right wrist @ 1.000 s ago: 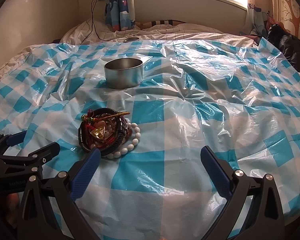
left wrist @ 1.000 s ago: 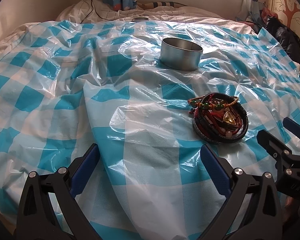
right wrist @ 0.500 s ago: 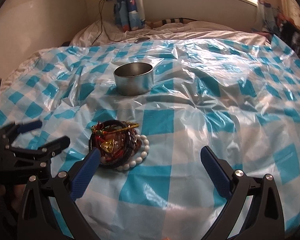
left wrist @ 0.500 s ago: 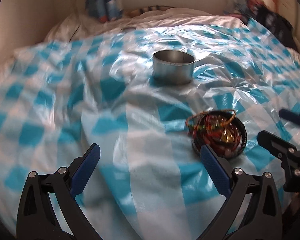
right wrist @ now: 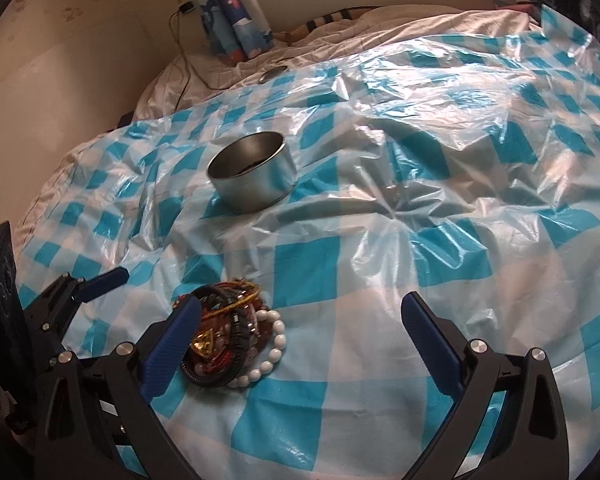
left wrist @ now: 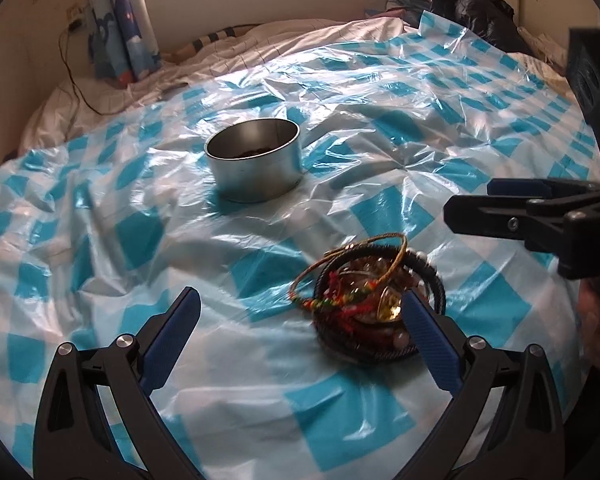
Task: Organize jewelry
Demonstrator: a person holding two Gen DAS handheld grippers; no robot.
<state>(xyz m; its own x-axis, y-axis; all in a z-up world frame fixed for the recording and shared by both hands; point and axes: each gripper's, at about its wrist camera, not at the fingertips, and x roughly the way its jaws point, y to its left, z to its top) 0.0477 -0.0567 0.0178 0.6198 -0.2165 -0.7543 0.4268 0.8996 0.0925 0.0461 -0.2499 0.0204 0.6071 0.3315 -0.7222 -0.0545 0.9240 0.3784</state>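
Both wide open, holding nothing: left gripper [left wrist: 300, 332] and right gripper [right wrist: 300, 332]. Bracelet pile [left wrist: 368, 312] just ahead-right of left one, touching its right finger; tin [left wrist: 256, 160] farther ahead.

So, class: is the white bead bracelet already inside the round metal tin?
No, the white bead bracelet lies on the checked plastic sheet beside the bracelet pile, well short of the tin.
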